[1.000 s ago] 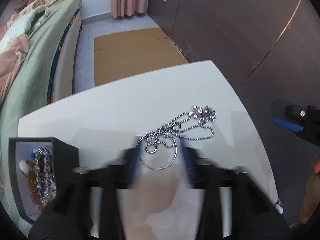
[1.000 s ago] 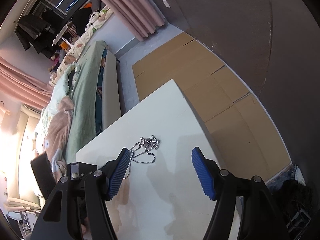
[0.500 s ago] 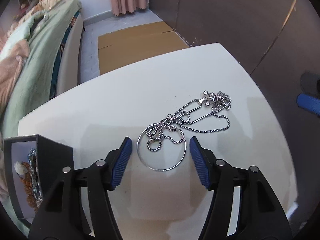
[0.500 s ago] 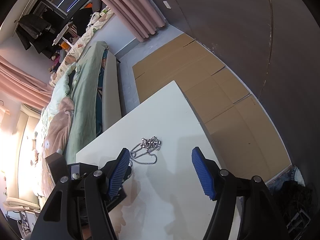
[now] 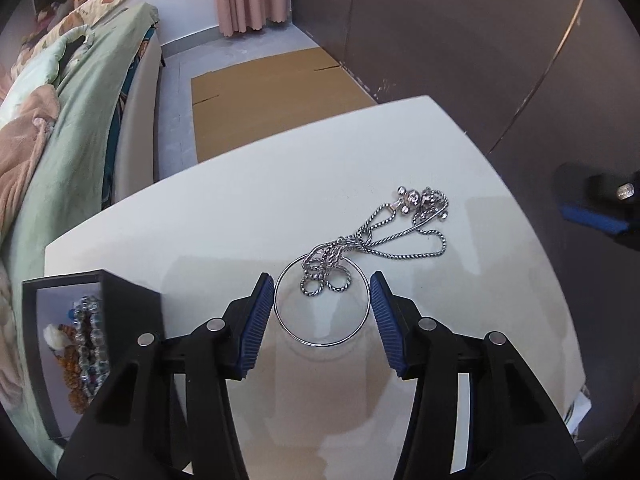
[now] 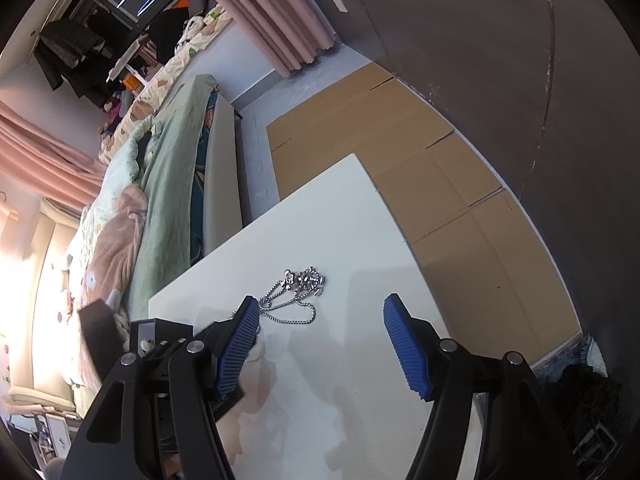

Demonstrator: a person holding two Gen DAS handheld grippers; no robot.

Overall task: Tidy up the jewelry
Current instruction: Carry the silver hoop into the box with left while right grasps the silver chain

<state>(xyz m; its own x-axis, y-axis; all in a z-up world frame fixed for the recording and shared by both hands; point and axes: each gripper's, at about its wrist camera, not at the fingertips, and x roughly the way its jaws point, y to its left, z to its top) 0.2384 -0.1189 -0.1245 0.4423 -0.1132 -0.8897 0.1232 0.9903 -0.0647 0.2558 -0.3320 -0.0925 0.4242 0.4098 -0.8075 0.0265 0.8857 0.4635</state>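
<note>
The left gripper (image 5: 322, 308) hangs low over the white tabletop (image 5: 240, 216), fingers (image 5: 256, 320) apart on either side of a silver bangle (image 5: 321, 344) with a chain necklace (image 5: 384, 236) tangled across its far edge. An open black jewelry box (image 5: 120, 300) with beaded bracelets (image 5: 86, 344) sits to the left. The right gripper (image 6: 320, 344) hovers higher, fingers wide apart and holding nothing.

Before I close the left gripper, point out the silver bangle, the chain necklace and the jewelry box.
silver bangle (image 5: 297, 335): left wrist view, lower-left arc of the ring.
chain necklace (image 5: 404, 255): left wrist view, lower strand of its right loop.
jewelry box (image 5: 132, 300): left wrist view, dark right wall.
</note>
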